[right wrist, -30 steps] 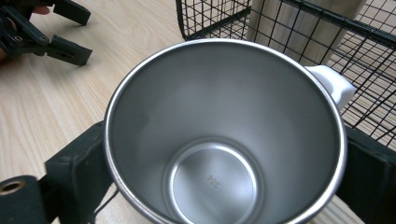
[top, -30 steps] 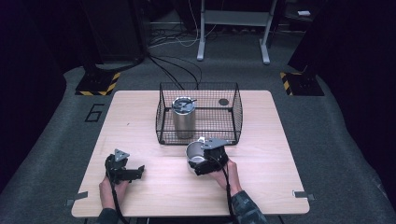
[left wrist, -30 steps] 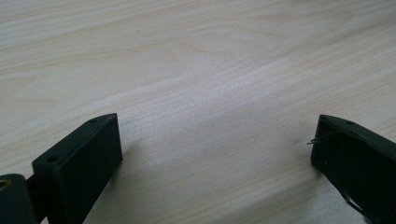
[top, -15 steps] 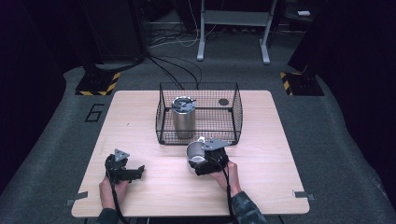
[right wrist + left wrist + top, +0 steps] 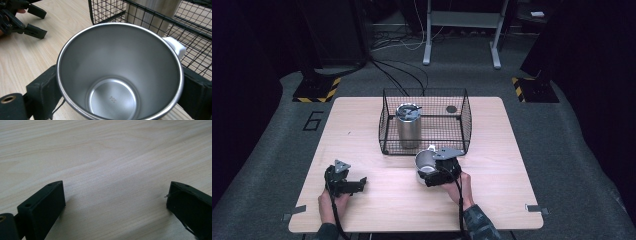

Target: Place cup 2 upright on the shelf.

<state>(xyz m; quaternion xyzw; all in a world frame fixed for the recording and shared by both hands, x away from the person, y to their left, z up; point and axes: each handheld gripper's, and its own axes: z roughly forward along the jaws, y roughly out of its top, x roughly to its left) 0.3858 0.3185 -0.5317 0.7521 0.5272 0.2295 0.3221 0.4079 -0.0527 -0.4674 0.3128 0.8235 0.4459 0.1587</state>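
Nothing has shifted over the last second: the right tool (image 5: pixel 117 82) stays clenched on the steel mug (image 5: pixel 120 72) just before the basket (image 5: pixel 424 120) on the desk (image 5: pixel 512 165), the left tool (image 5: pixel 116 202) released, so the lift hasn't begun.

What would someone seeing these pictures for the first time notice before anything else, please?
Most striking is the shiny steel cup, empty, gripped between the jaws of the right hand-held gripper just in front of the black wire basket at mid-table. Inside the basket stands a tall lidded steel tumbler. The left hand-held gripper rests open on the bare wooden table.
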